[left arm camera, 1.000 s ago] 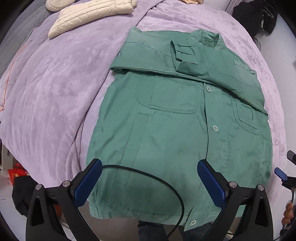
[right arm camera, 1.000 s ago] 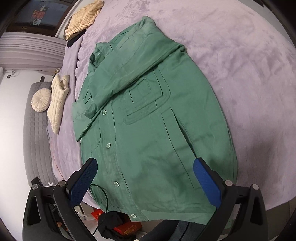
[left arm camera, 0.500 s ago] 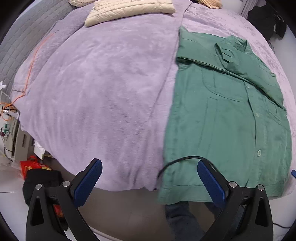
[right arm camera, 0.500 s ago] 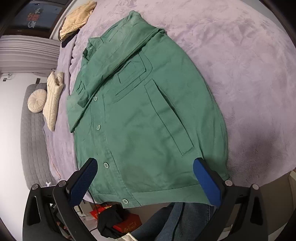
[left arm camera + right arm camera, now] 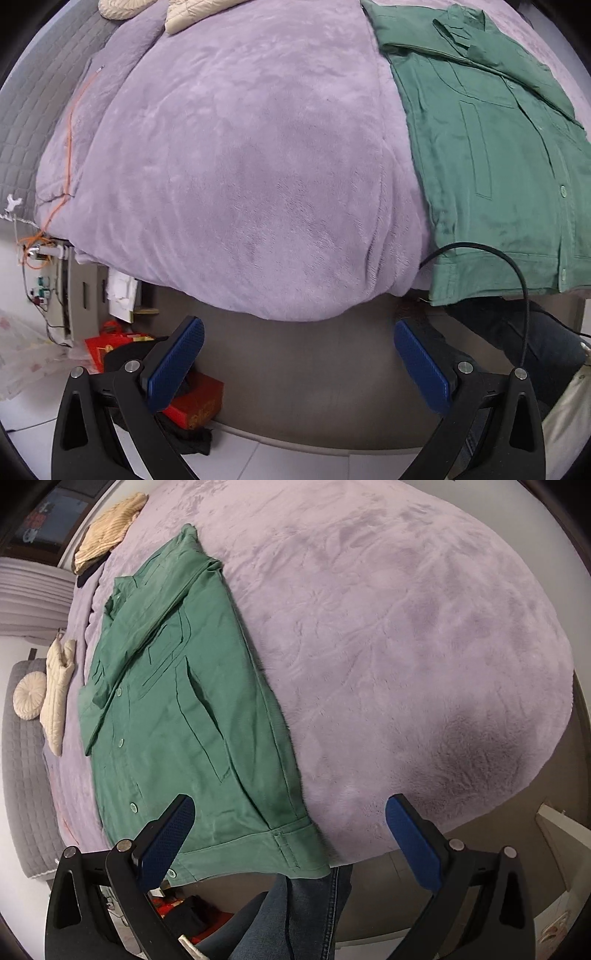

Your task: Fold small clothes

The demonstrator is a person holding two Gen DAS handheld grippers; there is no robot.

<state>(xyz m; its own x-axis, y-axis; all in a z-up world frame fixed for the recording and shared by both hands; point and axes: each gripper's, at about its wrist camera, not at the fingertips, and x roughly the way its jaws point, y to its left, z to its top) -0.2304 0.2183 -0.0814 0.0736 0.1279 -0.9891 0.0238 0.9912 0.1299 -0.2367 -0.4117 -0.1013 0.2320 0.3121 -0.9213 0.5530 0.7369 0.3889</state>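
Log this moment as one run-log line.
left tongs: open, empty | right tongs: open, empty | green shirt: flat on purple blanket, sleeves folded in

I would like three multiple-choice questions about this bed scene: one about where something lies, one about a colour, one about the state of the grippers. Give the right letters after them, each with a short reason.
1. Where does the hem of the green shirt lie?
A. at the near edge of the bed
B. against the pillows
C. on the floor

2. What colour is the blanket under the shirt?
A. white
B. lilac
C. dark blue

3. How do the left gripper and the right gripper stand?
A. both shut on the shirt
B. one open, one shut
C. both open and empty

Answers:
1 A: the hem reaches the near bed edge, above the person's jeans.
2 B: the plush cover is pale purple in both views.
3 C: each pair of blue pads stands wide apart with nothing between them.
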